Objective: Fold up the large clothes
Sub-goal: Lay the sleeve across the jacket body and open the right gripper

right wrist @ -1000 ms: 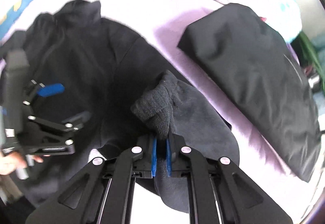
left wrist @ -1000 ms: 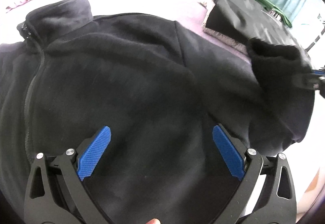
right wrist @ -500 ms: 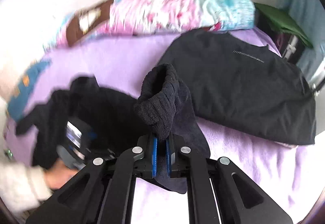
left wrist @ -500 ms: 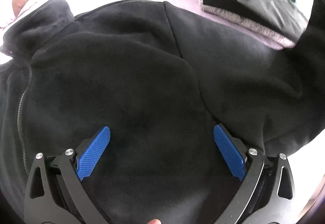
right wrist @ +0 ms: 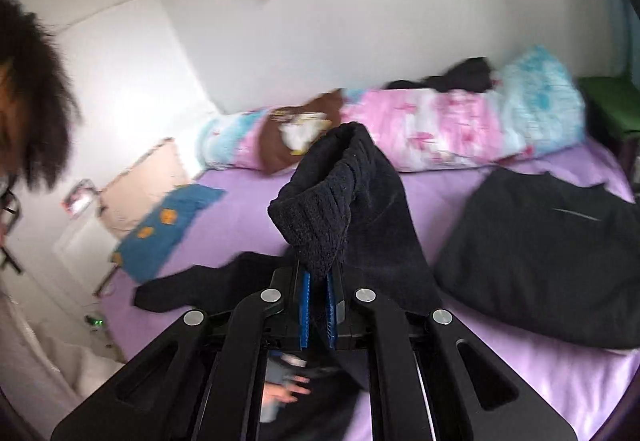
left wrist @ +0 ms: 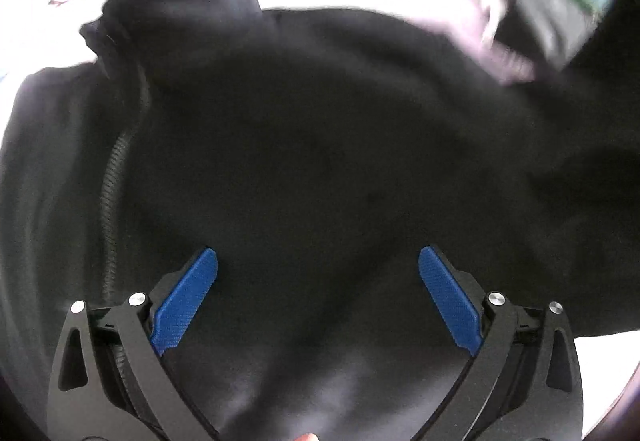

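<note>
The sleeve fold is under way: the right tongs (right wrist: 318,315) pinch the ribbed cuff (right wrist: 316,217) of the black fleece jacket (left wrist: 320,169) (spread on the purple bed (right wrist: 460,325)), the left tongs (left wrist: 318,303) gape empty over its chest, so next the cuff likely crosses that chest.

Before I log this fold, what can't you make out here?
- Left wrist view: the fleece jacket fills the frame, so its hem and sleeves are cut off; the folded garment is blurred.
- Right wrist view: the right gripper hides the cuff end it clamps.
</note>
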{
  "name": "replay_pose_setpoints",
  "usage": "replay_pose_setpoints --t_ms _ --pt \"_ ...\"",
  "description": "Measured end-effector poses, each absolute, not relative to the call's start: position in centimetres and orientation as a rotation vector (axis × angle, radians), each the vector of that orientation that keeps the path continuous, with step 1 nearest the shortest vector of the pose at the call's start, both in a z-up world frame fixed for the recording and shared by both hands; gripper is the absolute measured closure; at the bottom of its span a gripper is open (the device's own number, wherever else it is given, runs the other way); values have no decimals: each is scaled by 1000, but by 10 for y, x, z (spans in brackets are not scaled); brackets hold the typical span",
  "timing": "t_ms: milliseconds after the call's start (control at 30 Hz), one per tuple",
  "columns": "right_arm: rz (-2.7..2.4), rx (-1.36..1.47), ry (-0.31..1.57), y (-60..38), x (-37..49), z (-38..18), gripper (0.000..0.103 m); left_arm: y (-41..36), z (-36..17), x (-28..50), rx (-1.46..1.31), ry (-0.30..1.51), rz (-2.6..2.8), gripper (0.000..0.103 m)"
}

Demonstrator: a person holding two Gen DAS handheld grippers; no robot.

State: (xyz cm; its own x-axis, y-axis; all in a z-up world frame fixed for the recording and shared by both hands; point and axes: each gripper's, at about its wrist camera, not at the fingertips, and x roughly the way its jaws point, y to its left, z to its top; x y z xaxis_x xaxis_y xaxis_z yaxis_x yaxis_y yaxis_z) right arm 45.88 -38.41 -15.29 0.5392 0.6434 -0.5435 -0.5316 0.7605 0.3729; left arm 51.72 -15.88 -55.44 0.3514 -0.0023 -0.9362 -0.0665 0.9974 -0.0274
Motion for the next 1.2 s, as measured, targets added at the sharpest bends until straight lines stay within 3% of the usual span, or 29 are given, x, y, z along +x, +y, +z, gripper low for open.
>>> replay_pose_setpoints --t_ms 100,367,533,800,1000,1200 --pt "784 166 726 -346 459 -153 97 -170 -565 516 28 1167 49 4" --pt "935 89 803 -252 463 -192 97 -94 -533 468 -329 1073 26 6" --pt "967 -5 879 -193 454 -242 97 -20 -513 401 -513 1000 58 6" --pt "999 -179 1009 -106 420 -355 97 80 -492 335 -587 951 126 6" --pt "995 -282 1098 -72 396 -440 97 139 -488 320 -738 913 96 6" --pt "972 -335 1116 -52 376 -481 97 171 -482 318 -747 921 104 6"
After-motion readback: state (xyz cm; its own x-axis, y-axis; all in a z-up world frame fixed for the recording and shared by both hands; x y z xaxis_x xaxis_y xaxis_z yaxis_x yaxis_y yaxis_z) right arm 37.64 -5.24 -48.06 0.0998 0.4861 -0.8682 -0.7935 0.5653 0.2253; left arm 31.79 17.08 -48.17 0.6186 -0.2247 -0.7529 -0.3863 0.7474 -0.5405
